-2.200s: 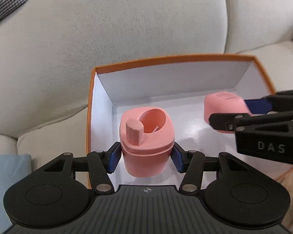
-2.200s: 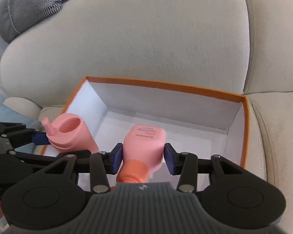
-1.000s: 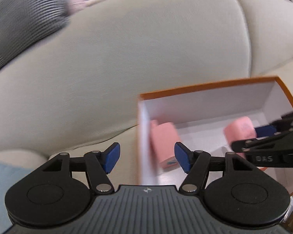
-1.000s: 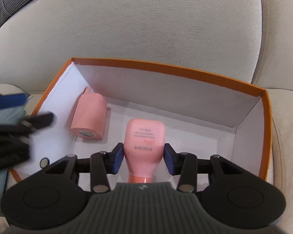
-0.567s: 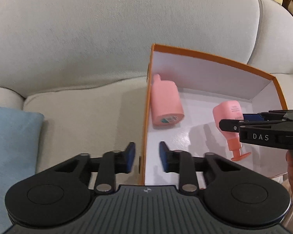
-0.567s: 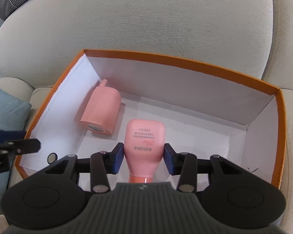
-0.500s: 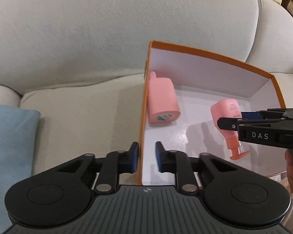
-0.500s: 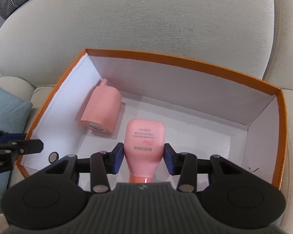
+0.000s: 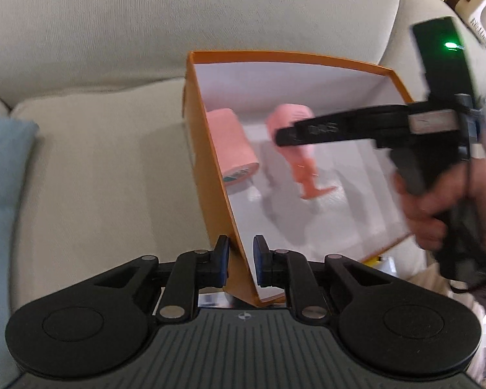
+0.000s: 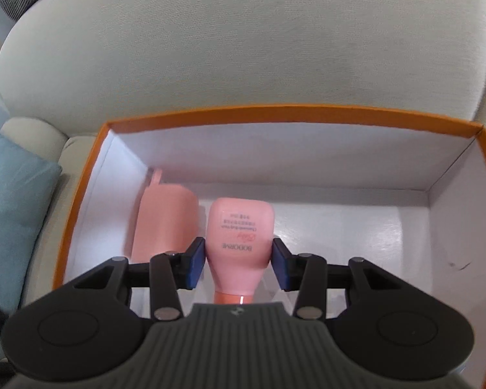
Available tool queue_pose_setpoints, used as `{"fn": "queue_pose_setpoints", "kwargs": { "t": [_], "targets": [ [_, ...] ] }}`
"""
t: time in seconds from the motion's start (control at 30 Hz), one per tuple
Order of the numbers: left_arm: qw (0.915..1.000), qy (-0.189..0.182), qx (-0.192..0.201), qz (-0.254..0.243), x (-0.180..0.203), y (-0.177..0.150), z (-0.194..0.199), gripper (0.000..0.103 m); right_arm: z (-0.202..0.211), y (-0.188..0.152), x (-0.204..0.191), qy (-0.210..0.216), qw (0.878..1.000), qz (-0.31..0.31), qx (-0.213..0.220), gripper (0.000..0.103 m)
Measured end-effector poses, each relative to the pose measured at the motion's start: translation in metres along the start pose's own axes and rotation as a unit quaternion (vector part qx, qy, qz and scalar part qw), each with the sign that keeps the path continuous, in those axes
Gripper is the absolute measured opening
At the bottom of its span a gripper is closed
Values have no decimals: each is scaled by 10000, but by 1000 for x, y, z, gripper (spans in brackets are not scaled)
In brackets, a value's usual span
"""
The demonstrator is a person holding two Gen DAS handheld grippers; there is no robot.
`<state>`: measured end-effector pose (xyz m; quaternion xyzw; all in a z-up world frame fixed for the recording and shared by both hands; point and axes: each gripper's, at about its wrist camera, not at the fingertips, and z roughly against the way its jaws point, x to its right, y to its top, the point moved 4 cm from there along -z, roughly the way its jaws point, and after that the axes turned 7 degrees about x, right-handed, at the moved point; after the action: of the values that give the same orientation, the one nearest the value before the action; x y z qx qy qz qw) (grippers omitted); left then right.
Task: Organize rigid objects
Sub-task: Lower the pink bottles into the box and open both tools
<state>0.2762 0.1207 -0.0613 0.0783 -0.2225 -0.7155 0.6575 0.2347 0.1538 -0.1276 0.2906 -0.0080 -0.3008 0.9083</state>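
Since a moment ago the left tongs [image 9: 239, 261] have let go of the pink jar and clamped onto the near left wall of the orange box [image 9: 207, 149], one pad on each side of the cardboard. Left of the box a blue cushion [image 10: 13, 207] lies on the beige sofa [image 10: 243, 48]. Inside, the pink jar [image 10: 165, 223] lies on its side against the left wall. Just right of it, the right tongs [image 10: 238, 267] grip a pink pump bottle [image 10: 239, 243] by its shoulders, base pointing away, held over the white floor of the box. A hand [image 9: 437, 201] holds those tongs' handle.
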Motion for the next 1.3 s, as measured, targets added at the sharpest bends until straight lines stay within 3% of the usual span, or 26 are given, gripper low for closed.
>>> {"fn": "queue_pose_setpoints", "kwargs": {
  "t": [0.1, 0.23, 0.47, 0.67, 0.8, 1.03, 1.3],
  "targets": [
    [10000, -59, -77, 0, 1, -1, 0, 18, -12, 2, -6, 32, 9999, 140, -87, 45],
    [9999, 143, 43, -7, -1, 11, -1, 38, -27, 6, -11, 55, 9995, 277, -174, 45],
    [9992, 282, 274, -107, 4, 34, -6, 41, -40, 14, -19, 203, 9989, 377, -172, 45],
    [9986, 342, 367, -160, 6, 34, -6, 26, -41, 22, -19, 398, 9982, 453, -28, 48],
    [9985, 322, 419, -109, 0, 32, -10, 21, -33, 22, -15, 811, 9956, 458, -43, 73],
    [9985, 315, 445, -47, -3, 33, -12, 21, -18, 0, -19, 1161, 9846, 1219, -461, 79],
    [9983, 385, 434, -32, -5, 35, -13, 13, -35, -1, -31, 1011, 9820, 1517, -485, 74]
  ]
}}
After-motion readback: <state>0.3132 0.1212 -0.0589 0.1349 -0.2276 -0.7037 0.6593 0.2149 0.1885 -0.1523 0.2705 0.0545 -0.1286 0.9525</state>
